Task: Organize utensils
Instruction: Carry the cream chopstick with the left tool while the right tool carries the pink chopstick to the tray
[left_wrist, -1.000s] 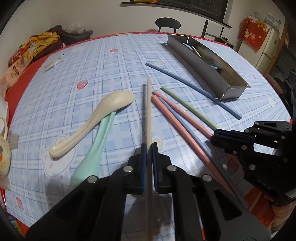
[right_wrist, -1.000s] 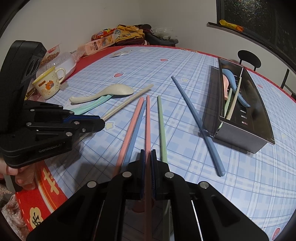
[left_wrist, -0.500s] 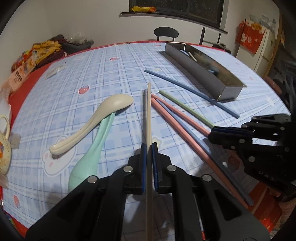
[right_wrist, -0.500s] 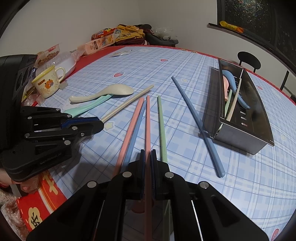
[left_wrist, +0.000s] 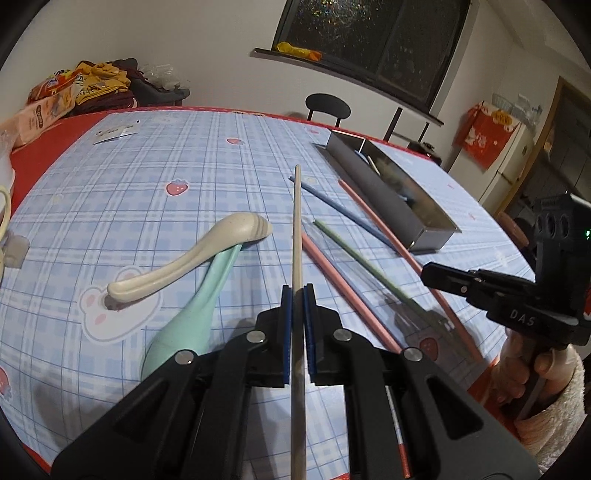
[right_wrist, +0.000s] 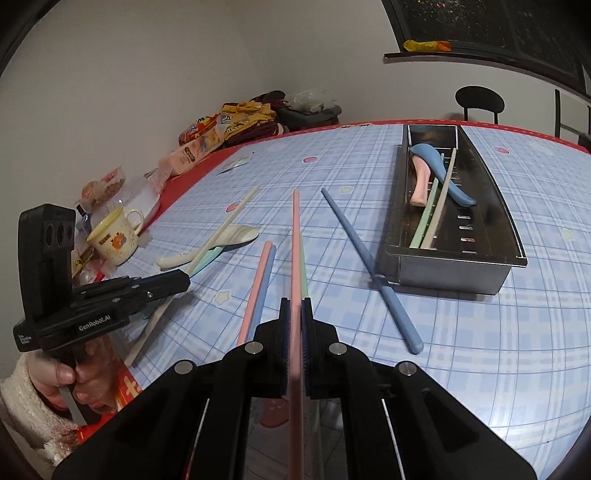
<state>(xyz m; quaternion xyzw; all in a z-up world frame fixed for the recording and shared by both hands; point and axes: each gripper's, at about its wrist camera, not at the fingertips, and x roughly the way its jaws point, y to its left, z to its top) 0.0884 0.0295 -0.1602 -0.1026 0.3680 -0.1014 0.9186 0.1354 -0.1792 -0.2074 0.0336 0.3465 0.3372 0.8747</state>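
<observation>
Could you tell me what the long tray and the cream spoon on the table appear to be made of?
The long tray looks like stainless steel: grey, shiny walls with reflections and punched slots in its floor. The cream spoon seems to be matte plastic, perhaps a wheat-straw type: soft sheen, faint specks, thick rounded handle. Neither can be confirmed by look alone.

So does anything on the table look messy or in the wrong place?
Yes. Chopsticks lie loose on the table instead of in the metal tray: a blue chopstick sits askew with its end against the tray. The cream spoon lies crossed over the mint spoon.
</observation>
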